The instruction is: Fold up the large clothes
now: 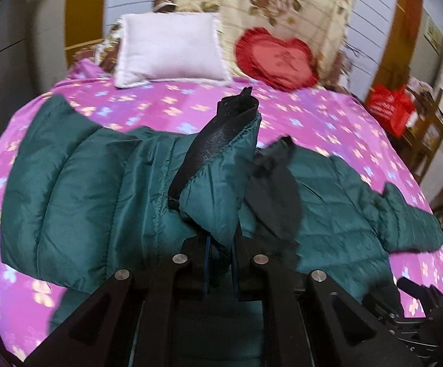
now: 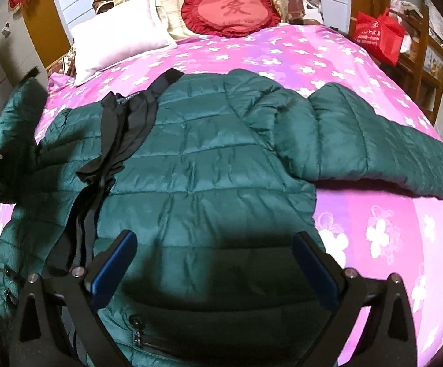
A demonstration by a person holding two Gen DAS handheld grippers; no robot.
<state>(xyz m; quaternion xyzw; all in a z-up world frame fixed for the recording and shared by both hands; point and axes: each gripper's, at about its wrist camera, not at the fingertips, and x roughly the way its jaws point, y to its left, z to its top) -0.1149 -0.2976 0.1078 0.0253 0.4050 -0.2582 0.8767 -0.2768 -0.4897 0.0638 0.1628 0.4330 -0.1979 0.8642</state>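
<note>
Quilted dark green puffer jacket (image 2: 209,159) lies spread on the pink flower-print bedspread (image 2: 374,214), one sleeve (image 2: 374,150) stretched sideways. The left gripper (image 1: 221,238) is clamped on a black-lined fold of the jacket — lifted off the bed. The right gripper (image 2: 214,272) hovers over the hem — jaws wide apart, empty.

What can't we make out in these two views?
- Left gripper pads, left wrist view: buried in the jacket sleeve they clamp.
- Jacket hem, right wrist view: cut off by the bottom edge and the open right gripper.
- Red bag print, left wrist view: blurred.
</note>
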